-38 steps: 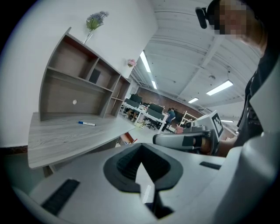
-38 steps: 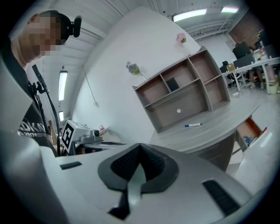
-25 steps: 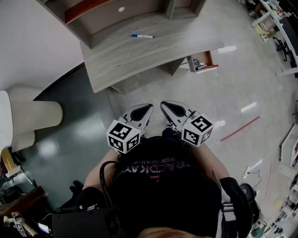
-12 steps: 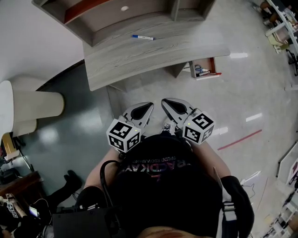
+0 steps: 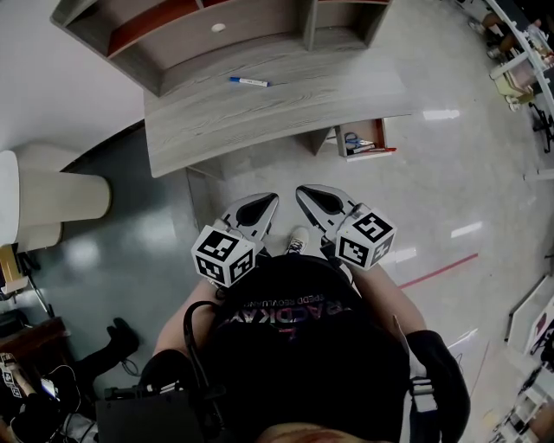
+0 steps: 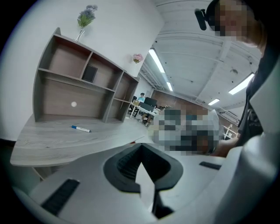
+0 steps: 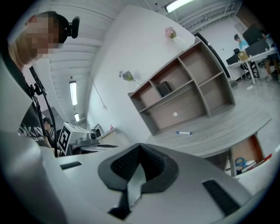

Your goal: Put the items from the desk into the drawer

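The pen (image 5: 249, 82) lies flat on the grey wood-grain desk (image 5: 260, 117), top centre of the head view. It has a slim white barrel and a blue cap, and nothing else sits on the desktop near it. To the right, the drawer (image 5: 363, 137) hangs open under the desk's edge. It is reddish inside and holds a blue-handled item (image 5: 352, 140), with a red strip (image 5: 381, 151) at its front; both are too small to identify. Behind the pen, the shelf unit (image 5: 216, 26) shows one dark small object (image 6: 89, 73) in an upper compartment. At lower centre, the left gripper (image 5: 267, 206) and right gripper (image 5: 310, 199) are both clenched on nothing, well apart from the desk. The shirt lettering (image 5: 290, 307) runs upside down and is not legible.
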Demonstrator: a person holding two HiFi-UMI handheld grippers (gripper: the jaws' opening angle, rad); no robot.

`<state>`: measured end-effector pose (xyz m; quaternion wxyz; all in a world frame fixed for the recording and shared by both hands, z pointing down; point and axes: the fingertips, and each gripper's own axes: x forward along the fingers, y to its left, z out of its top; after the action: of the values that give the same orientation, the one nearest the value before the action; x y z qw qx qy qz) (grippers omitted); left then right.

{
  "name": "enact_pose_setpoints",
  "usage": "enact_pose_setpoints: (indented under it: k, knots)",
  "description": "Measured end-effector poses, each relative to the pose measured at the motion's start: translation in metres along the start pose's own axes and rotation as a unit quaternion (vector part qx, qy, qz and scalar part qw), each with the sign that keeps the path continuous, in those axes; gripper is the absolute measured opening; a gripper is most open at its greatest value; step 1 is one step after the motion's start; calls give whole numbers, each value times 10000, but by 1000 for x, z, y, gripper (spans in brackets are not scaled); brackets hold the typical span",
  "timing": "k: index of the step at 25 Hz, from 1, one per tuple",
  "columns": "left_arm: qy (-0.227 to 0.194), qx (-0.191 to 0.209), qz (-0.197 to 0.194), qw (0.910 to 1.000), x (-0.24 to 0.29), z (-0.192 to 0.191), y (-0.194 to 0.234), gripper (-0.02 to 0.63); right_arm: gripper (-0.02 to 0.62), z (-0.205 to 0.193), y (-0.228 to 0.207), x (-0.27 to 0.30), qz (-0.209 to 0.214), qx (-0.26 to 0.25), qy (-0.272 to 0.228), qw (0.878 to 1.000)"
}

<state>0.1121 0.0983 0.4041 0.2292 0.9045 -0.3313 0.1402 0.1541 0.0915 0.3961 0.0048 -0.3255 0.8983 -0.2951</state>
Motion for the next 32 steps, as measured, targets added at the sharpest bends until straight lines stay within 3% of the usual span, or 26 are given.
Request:
enact_pose_setpoints:
  k: [9,19,32]
  knots:
    - [17,56,-201,9998,2,5,17,11,17,5,-7,15,-220,-36,-45,9997]
    - [-42,109,-448,9989,1,33,65,11,17,24,-18,61,-596,-103,15,9982]
    - [81,-176,-495,9986,-19,34,125,11,17,31,-27,135,-814,-65,315,9962]
